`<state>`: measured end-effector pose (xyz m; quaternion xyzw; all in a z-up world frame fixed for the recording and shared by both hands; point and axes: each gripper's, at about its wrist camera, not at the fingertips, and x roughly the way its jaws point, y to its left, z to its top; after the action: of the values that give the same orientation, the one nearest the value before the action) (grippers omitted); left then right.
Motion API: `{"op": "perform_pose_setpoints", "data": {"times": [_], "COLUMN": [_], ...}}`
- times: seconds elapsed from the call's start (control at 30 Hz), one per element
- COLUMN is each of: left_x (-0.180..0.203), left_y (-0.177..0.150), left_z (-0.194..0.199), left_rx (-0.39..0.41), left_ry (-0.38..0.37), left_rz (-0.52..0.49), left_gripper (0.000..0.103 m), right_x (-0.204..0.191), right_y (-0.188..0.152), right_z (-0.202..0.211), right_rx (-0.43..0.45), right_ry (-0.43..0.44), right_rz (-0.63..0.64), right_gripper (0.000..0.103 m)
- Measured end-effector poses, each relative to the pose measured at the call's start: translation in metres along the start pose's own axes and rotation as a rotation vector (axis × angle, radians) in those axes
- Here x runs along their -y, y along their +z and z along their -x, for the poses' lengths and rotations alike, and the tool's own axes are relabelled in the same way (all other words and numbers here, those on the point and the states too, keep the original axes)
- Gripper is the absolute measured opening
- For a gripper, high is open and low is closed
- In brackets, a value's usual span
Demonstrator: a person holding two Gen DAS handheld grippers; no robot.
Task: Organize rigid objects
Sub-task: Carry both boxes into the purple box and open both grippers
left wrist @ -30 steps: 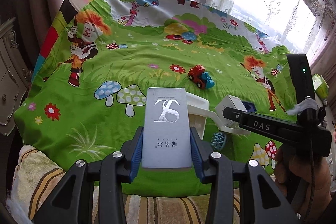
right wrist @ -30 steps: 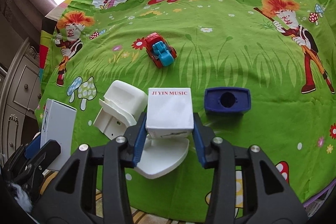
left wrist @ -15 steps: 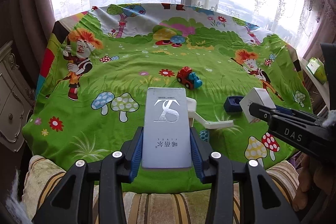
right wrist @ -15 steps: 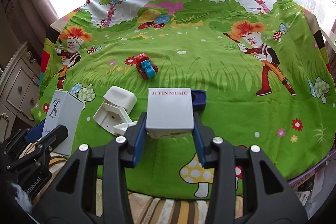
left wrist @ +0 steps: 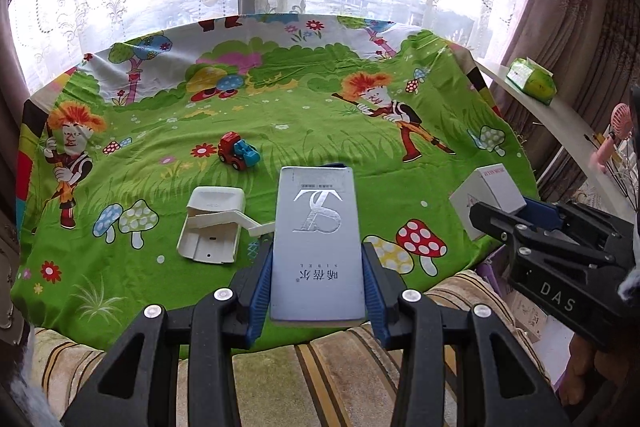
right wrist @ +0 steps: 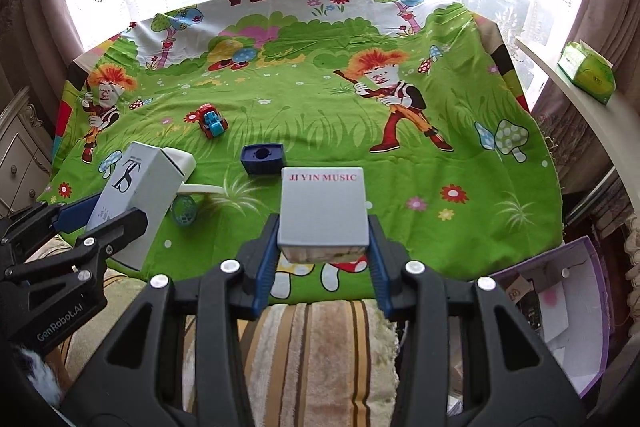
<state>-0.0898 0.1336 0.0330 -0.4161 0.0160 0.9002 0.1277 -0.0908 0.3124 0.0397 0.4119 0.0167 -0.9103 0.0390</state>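
My left gripper [left wrist: 318, 283] is shut on a tall grey-white box with an S logo [left wrist: 318, 235], held above the near edge of the bed. My right gripper [right wrist: 323, 247] is shut on a small white box marked JI YIN MUSIC [right wrist: 323, 211], also lifted over the near edge. Each gripper shows in the other's view: the left gripper [right wrist: 96, 223] with the tall box [right wrist: 136, 187], and the small box [left wrist: 486, 195] at the right. On the green cartoon sheet [left wrist: 360, 115] lie a red and blue toy car [left wrist: 238, 151], a white plastic holder [left wrist: 212, 223] and a dark blue cap [right wrist: 263, 158].
A small teal mesh ball [right wrist: 185, 210] lies by the holder. A purple open box [right wrist: 560, 303] stands on the floor at the right. A white shelf [right wrist: 568, 95] carries a green tissue pack [right wrist: 588, 73]. A dresser [right wrist: 16, 163] flanks the left. Striped bedding [right wrist: 320, 347] lies below.
Both grippers have drawn back and up from the sheet, still holding their boxes. The toys now look smaller and farther away, and the right gripper has shifted to the right.
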Motion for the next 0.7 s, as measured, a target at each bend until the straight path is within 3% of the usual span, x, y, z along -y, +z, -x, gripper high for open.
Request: {"op": "perform_pose_setpoints", "data": {"times": [0.23, 0.7], "left_x": [0.050, 0.157], "left_y": [0.000, -0.007], "left_z": [-0.005, -0.008], "left_rx": [-0.035, -0.088], "left_ry": [-0.110, -0.306], "left_rz": [-0.092, -0.310], "left_gripper": [0.042, 0.042], "right_x": [0.042, 0.146], "right_y": [-0.023, -0.065], "right_z": [0.028, 0.066], "right_rx": [0.014, 0.007], "right_ry": [-0.139, -0.273], "right_rz": [-0.031, -0.200], "right_gripper": [0.045, 0.045]}}
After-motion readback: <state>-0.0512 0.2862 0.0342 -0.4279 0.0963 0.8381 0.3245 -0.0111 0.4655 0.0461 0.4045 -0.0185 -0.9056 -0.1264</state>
